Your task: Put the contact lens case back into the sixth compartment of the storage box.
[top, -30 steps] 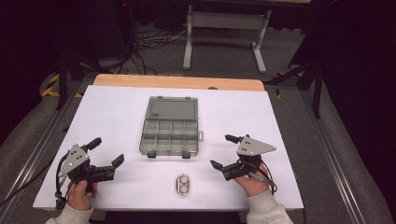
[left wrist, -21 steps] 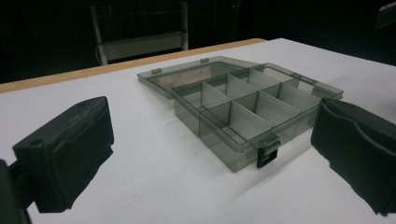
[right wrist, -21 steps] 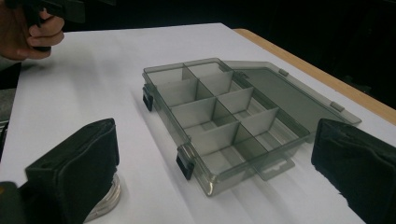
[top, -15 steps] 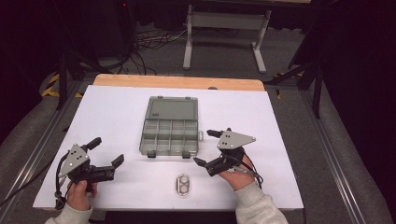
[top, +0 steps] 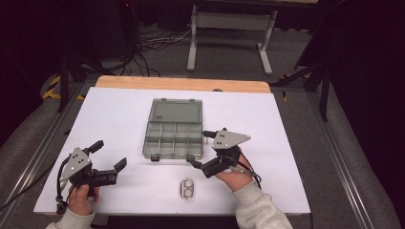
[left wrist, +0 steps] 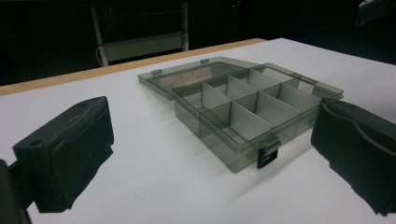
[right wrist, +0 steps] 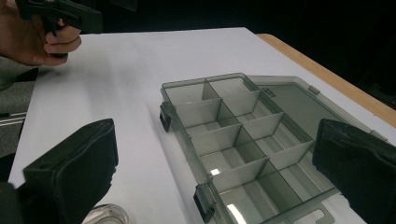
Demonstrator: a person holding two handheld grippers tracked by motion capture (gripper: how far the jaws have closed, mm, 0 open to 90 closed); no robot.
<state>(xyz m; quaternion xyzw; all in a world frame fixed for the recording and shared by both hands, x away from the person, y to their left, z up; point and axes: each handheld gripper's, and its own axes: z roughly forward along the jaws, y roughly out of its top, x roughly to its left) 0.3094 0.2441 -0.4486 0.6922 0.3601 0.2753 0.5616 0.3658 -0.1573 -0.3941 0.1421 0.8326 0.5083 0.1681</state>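
Note:
A smoky clear organizer box (top: 174, 129) lies open mid-table, its lid (top: 177, 110) flat behind a tray of several empty compartments. My right gripper (top: 199, 147) is open at the tray's front right corner, its jaws spread on either side of that corner with nothing held. My left gripper (top: 109, 154) is open and empty near the front left of the table, well apart from the box. The left gripper view looks between the spread jaws of the left gripper (left wrist: 212, 140) at the box (left wrist: 243, 107). In the right gripper view, the right gripper (right wrist: 215, 154) frames the tray (right wrist: 233, 126) close up.
A small clear oval object (top: 186, 188) lies near the front edge, left of my right hand; its rim (right wrist: 105, 215) sits by the right gripper's lower jaw. The white table (top: 286, 143) has a wooden back edge (top: 181, 83). The other hand (right wrist: 42, 35) is far off.
My right gripper has moved left across the table from the right side to the box's front right corner. The left gripper and the box have stayed put.

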